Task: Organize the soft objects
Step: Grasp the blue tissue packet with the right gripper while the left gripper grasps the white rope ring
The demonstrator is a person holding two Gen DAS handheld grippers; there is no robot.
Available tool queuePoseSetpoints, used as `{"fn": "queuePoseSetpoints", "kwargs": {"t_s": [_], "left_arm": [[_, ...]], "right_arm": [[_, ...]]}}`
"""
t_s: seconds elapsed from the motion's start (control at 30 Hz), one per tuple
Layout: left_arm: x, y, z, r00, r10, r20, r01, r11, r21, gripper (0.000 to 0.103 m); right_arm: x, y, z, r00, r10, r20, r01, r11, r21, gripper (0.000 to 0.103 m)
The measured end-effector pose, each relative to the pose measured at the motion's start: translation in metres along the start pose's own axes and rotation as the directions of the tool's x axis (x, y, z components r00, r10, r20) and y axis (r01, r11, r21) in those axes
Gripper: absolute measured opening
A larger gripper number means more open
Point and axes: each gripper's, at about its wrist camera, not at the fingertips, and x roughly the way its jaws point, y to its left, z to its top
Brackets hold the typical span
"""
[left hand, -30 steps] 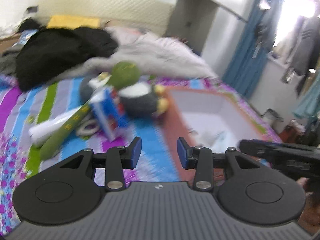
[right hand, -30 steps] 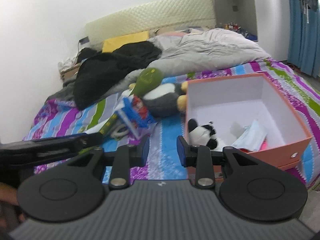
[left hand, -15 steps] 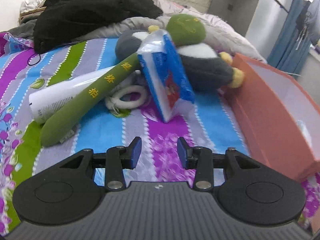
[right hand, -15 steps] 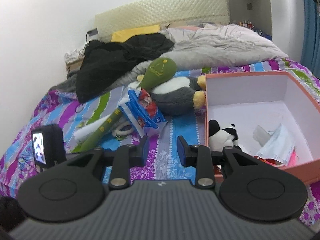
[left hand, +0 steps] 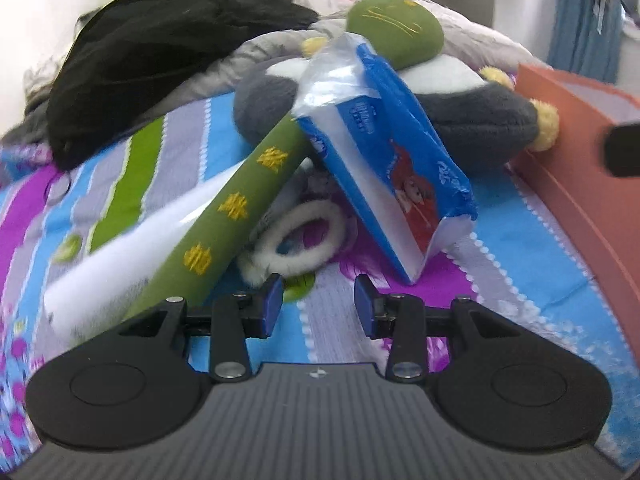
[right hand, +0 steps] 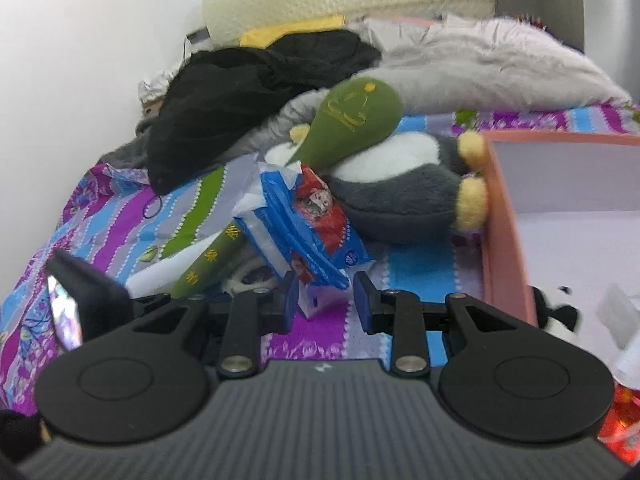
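**Soft toys piled on the bed beside an open box**

We see a green plush stick [left hand: 240,200], blue tissue pack [left hand: 384,168] and grey penguin plush [left hand: 472,128] heaped against the orange box [right hand: 500,232], likely awaiting sorting. Our left hand-held gripper [left hand: 319,300] and right hand-held gripper [right hand: 326,300] hover wide apart, holding nothing.

The bedsheet [left hand: 520,240] is striped in blue, purple, grey and green with white dotted edging and purple flowers. A long plush [left hand: 240,200] is olive green with yellow embroidered characters. The tissue pack [left hand: 384,168] is blue and white with a red picture. The penguin [right hand: 404,196] is dark grey with a white belly and yellow feet. A fluffy ring [left hand: 300,240] is white. The box [right hand: 504,220] is salmon outside, white inside. A heaped garment [left hand: 160,52] is black; the quilt [right hand: 500,68] is pale grey. Both grippers [left hand: 319,300] [right hand: 326,298] are black with blue pads.
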Motion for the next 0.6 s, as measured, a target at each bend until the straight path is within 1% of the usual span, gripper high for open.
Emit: {"fn": "queuePoseSetpoints", "kwargs": {"t_s": [0.03, 0.07, 0.1, 0.17, 0.23, 0.3, 0.43, 0.53, 0.6], "left_arm": [[0.003, -0.002, 0.002, 1.000, 0.005, 0.004, -0.005, 1.000, 0.022, 0.045], [0.007, -0.003, 0.004, 1.000, 0.015, 0.002, -0.015, 0.999, 0.042, 0.045], [0.012, -0.004, 0.005, 1.000, 0.019, -0.002, -0.019, 0.998, 0.058, 0.045], [0.019, -0.006, 0.007, 1.000, 0.019, -0.002, -0.018, 0.995, 0.097, 0.045], [0.025, -0.010, 0.008, 0.999, 0.035, 0.002, -0.035, 0.988, 0.150, 0.045], [0.031, -0.012, 0.010, 0.999, 0.041, 0.007, -0.041, 0.983, 0.180, 0.045], [0.039, -0.018, 0.011, 0.998, 0.053, 0.018, -0.056, 0.964, 0.260, 0.045], [0.044, -0.018, 0.012, 0.999, 0.043, 0.015, -0.045, 0.960, 0.276, 0.045], [0.046, -0.014, 0.015, 1.000, 0.028, 0.004, -0.028, 0.965, 0.261, 0.045]], "right_arm": [[0.010, -0.001, 0.003, 1.000, 0.010, -0.017, -0.010, 1.000, 0.002, 0.038], [0.020, -0.002, 0.006, 0.999, 0.022, -0.031, -0.022, 1.000, 0.005, 0.046], [0.028, -0.003, 0.008, 0.999, 0.028, -0.039, -0.028, 1.000, 0.009, 0.048], [0.044, -0.004, 0.010, 0.998, 0.038, -0.058, -0.037, 0.999, 0.015, 0.049], [0.060, -0.005, 0.012, 0.996, 0.044, -0.079, -0.042, 0.999, 0.022, 0.049], [0.076, -0.006, 0.013, 0.992, 0.046, -0.114, -0.043, 0.999, 0.030, 0.049], [0.097, -0.008, 0.014, 0.987, 0.049, -0.150, -0.042, 0.998, 0.053, 0.049], [0.111, -0.010, 0.015, 0.986, 0.036, -0.164, -0.026, 0.998, 0.058, 0.048], [0.120, -0.011, 0.014, 0.984, 0.037, -0.176, -0.027, 0.998, 0.062, 0.048]]}}
